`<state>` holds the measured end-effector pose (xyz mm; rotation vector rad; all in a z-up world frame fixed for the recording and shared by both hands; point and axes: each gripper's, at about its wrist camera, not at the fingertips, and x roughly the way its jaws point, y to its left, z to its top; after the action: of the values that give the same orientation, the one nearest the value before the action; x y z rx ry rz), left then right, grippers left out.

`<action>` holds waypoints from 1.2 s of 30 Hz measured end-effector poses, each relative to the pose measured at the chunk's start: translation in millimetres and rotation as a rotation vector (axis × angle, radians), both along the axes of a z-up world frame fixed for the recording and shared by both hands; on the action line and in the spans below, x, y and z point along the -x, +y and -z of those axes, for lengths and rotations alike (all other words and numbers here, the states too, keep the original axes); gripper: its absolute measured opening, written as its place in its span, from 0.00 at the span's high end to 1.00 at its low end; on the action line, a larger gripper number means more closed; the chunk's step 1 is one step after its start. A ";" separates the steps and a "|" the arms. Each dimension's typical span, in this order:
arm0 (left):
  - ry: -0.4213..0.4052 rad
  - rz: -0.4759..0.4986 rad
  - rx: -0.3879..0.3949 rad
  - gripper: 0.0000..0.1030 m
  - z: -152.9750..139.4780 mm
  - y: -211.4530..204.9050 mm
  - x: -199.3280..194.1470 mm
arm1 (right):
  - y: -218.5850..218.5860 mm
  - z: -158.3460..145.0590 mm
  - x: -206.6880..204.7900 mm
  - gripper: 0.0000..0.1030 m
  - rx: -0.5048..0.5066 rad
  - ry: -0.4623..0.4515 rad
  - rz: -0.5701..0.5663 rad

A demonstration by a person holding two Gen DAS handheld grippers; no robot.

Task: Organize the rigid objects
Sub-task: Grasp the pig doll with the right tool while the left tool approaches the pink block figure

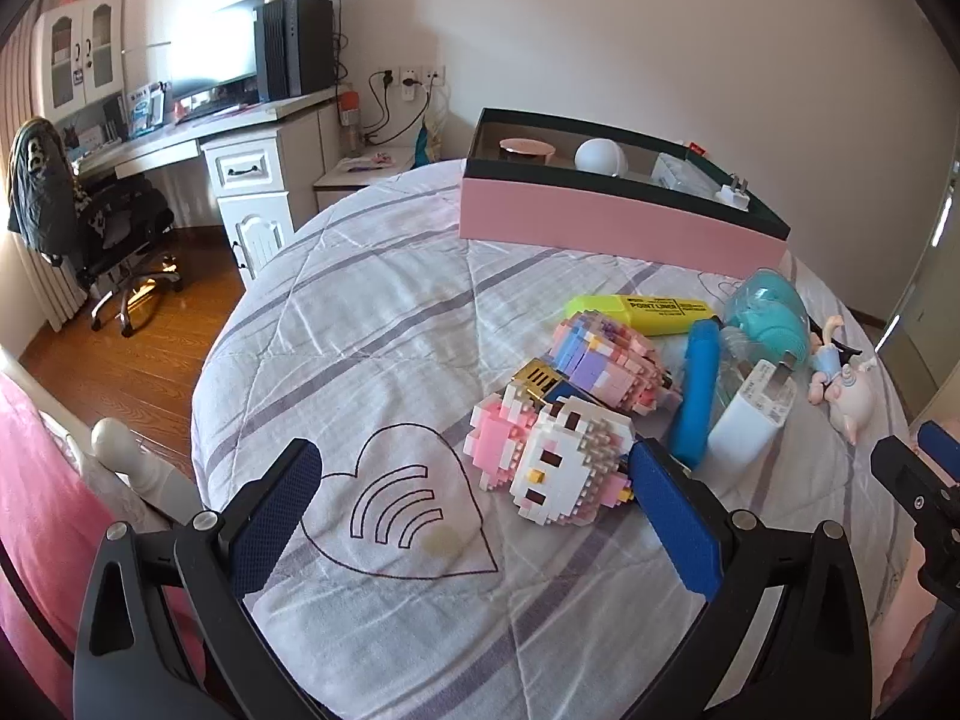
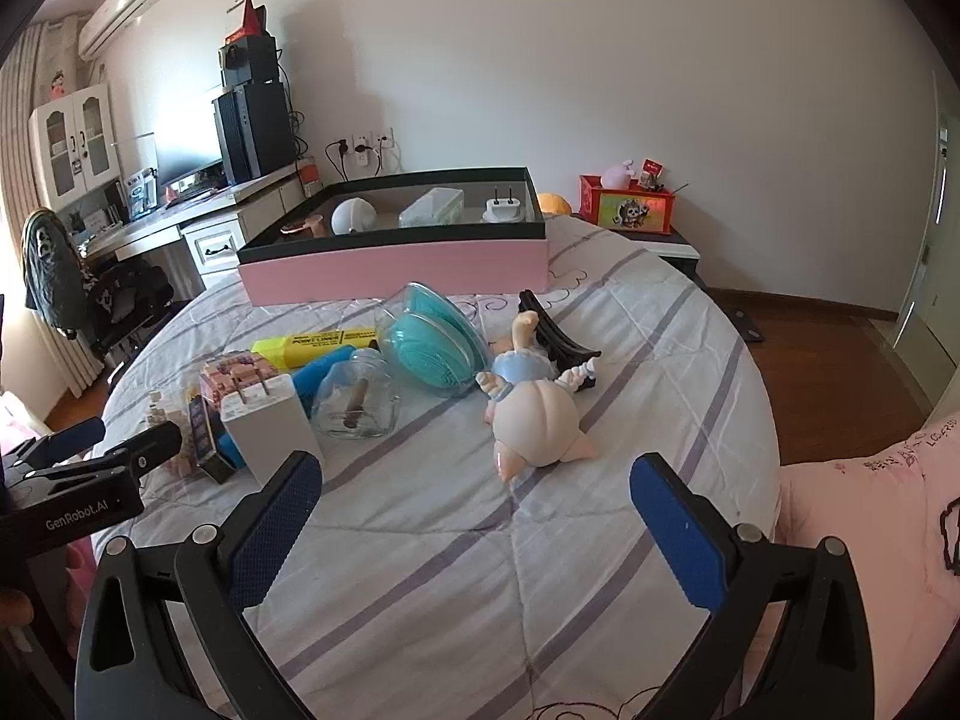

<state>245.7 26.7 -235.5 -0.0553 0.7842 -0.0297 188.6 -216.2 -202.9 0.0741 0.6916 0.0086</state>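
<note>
Pink-and-white plastic brick cat figure (image 1: 555, 462) lies at two o'clock of the left gripper (image 1: 474, 507), jaws wide, its studded side touching the right blue pad. Right gripper (image 2: 474, 510) hovers low, jaws wide and empty, glossy pink pig figurine (image 2: 537, 420) at twelve o'clock.

Both wrist views low over bed (image 1: 390, 312)

yellow highlighter (image 1: 645, 313) reads "point liner"; left gripper (image 2: 114, 450) body reads "genrobot.ai"

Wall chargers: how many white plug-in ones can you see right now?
2. One small white charger stands prongs-up inside the pink box, at its right end. A larger white charger lies on the bed among the loose items, beside the blue tube. Others may be hidden.
</note>
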 end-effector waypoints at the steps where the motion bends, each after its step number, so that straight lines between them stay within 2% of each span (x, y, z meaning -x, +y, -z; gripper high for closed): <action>1: 0.002 -0.003 0.016 0.00 1.5 2.3 -2.0 | -2.6 3.4 -1.9 0.00 -0.002 0.008 0.006; 3: 0.001 0.005 0.060 0.01 4.9 8.0 -3.2 | -5.7 9.8 -5.8 0.00 0.003 0.028 0.013; 7: -0.007 0.061 0.083 0.28 7.7 9.9 -2.8 | -15.2 19.8 -13.7 0.00 -0.026 0.058 0.026; 10: -0.006 0.088 0.075 0.41 7.1 8.1 -2.1 | -15.7 25.4 -19.8 0.00 -0.027 0.066 0.010; 14: -0.014 0.111 0.042 0.42 4.8 4.2 -0.7 | -16.1 29.2 -28.8 0.01 -0.032 0.069 -0.005; 17: -0.007 0.116 0.038 0.41 3.5 6.5 0.9 | -17.6 30.7 -38.5 0.11 -0.031 0.074 -0.016; 19: -0.004 0.109 0.041 0.38 2.0 10.1 1.9 | -17.3 32.2 -45.6 0.23 -0.025 0.087 -0.025; 23: -0.007 0.078 0.028 0.25 -1.2 19.6 5.0 | -19.0 34.4 -58.7 0.33 -0.018 0.109 -0.042; 25: -0.008 0.073 0.026 0.20 -1.4 22.9 5.3 | -17.8 33.5 -59.3 0.53 -0.015 0.111 -0.068; 29: 0.001 0.059 0.034 0.11 4.2 24.6 -0.3 | -16.0 33.0 -58.9 0.53 -0.018 0.117 -0.093; 36: 0.018 0.069 -0.018 0.12 13.2 17.5 -18.7 | -17.3 32.7 -78.7 0.53 -0.015 0.153 -0.096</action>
<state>264.4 44.2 -248.7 -0.0112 0.8037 -0.0881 267.3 -233.5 -235.6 0.0562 0.8478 0.1008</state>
